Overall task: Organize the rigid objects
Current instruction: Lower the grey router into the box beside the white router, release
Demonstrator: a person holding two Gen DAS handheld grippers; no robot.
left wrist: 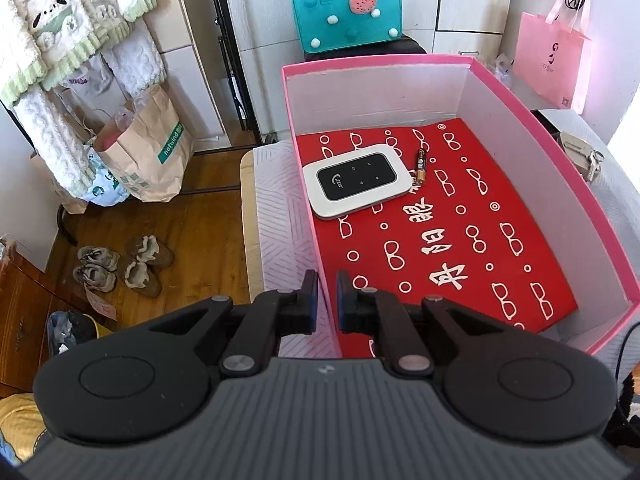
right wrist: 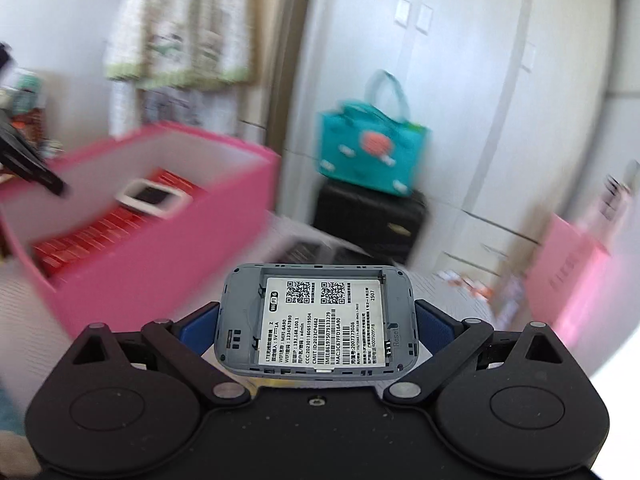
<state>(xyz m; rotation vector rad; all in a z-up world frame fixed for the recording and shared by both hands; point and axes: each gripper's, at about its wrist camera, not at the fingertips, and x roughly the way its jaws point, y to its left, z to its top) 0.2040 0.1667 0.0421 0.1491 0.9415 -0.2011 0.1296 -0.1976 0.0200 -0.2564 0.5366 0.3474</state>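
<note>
The left hand-held gripper [left wrist: 327, 300] has its jaws drawn together on the near left wall of the pink box [left wrist: 592, 216], one blue pad outside the wall and one inside. The box sits on the bench [left wrist: 272, 216], and its floor is covered by a red sheet [left wrist: 448, 216] printed with white eyeglasses and characters. On that sheet, toward 10 o'clock in the box, lies a white pocket WiFi router [left wrist: 357, 180] with a black glossy face up. Touching its right edge, at about 2 o'clock from it, lies a small battery [left wrist: 421, 164], pointing toward the far wall.

The right hand-held gripper [right wrist: 316, 324] is clamped on a grey router body [right wrist: 314, 322] with its back cover off, the label and QR codes facing up, held in the air. The box appears blurred at 10 o'clock from it. A teal felt tote bag [left wrist: 346, 4] stands on a black case beyond the box at 12 o'clock.
</note>
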